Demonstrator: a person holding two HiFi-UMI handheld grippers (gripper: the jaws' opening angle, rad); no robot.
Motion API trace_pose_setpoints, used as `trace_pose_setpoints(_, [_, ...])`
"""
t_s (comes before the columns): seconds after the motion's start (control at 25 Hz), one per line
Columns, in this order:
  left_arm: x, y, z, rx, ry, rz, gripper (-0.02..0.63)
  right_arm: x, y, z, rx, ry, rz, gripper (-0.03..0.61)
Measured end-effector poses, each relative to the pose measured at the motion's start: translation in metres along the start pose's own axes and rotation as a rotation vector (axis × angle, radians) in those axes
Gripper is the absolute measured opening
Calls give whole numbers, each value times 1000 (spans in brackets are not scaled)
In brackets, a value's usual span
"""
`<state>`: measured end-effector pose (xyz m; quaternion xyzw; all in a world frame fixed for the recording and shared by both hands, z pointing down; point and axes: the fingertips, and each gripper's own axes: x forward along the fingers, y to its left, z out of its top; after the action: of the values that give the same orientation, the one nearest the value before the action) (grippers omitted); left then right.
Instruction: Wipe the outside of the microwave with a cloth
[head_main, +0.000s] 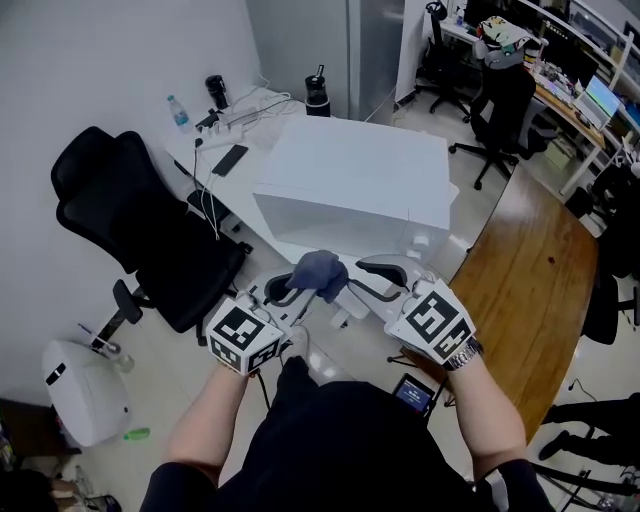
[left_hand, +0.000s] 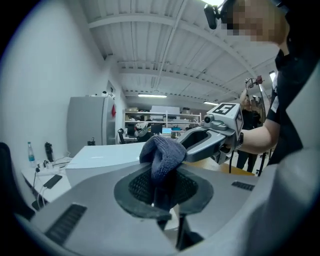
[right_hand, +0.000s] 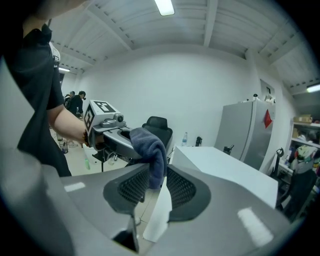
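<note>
Blue-grey cloth was off the microwave; wiping not begun.
Left gripper and right gripper both clamped it just in front (no contact); all outside faces looked left to wipe.

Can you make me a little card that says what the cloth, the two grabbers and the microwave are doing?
Held thing: dark blue knitted cloth, bunched up, in the air
Left gripper: jaws shut on the cloth
Right gripper: jaws shut on the cloth too
Machine: white boxy microwave on a white table, cloth not touching it
Wiping: not started yet
</note>
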<state>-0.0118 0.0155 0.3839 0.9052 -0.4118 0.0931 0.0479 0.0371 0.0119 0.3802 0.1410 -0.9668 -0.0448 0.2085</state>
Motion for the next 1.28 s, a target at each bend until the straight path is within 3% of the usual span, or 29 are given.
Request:
trace_pose_setpoints(0.08, [-9,22,-7,-11,8,56,55,9,-3,5,1,-11,-12,96])
trace_pose_setpoints(0.24, [-26,70,-23,-2,32,167,55,27,-26,27,44,-85,-94,2])
trace_pose_setpoints(0.44, [-43,132,-40,-29,51,280,55,52,-61,53,103,-147,-195,2])
trace_pose_setpoints(0.64, [-48,189,-65,-57,87,338,55,81,-94,71,136,-166,-267,0])
trace_pose_setpoints(0.96, [-31,262,-100,-110,126,345,55,128,-152,81,183,-154,-380,0])
trace_pose_setpoints(1.28, [1,296,-132,-90,187,247,55,166,-190,88,191,-132,-425,0])
